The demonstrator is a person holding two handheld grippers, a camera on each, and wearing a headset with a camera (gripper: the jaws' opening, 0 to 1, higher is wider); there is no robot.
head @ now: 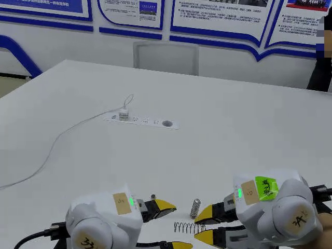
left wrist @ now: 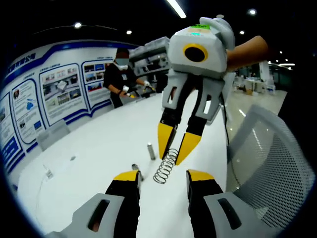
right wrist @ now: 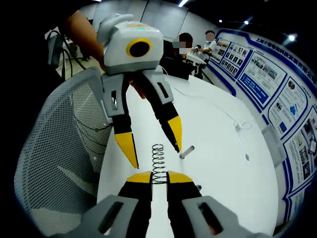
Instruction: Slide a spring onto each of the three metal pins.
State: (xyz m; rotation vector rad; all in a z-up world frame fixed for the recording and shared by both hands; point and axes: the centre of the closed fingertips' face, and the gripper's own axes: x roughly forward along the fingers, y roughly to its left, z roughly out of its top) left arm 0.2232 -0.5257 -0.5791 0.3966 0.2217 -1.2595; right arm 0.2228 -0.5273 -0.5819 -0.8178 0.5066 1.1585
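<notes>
White workbench (head: 233, 135), right hand-held gripper (right wrist: 159, 177) pinching spring (right wrist: 158, 157) (end-on), left hand-held gripper (left wrist: 163, 174) agape.

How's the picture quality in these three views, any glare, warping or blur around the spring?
Head view: soft, even light, the thin spring faint against the white table. Left gripper view: fisheye bending, ceiling lights flare, spring sharp. Right gripper view: same bending, spring sharp.
</notes>
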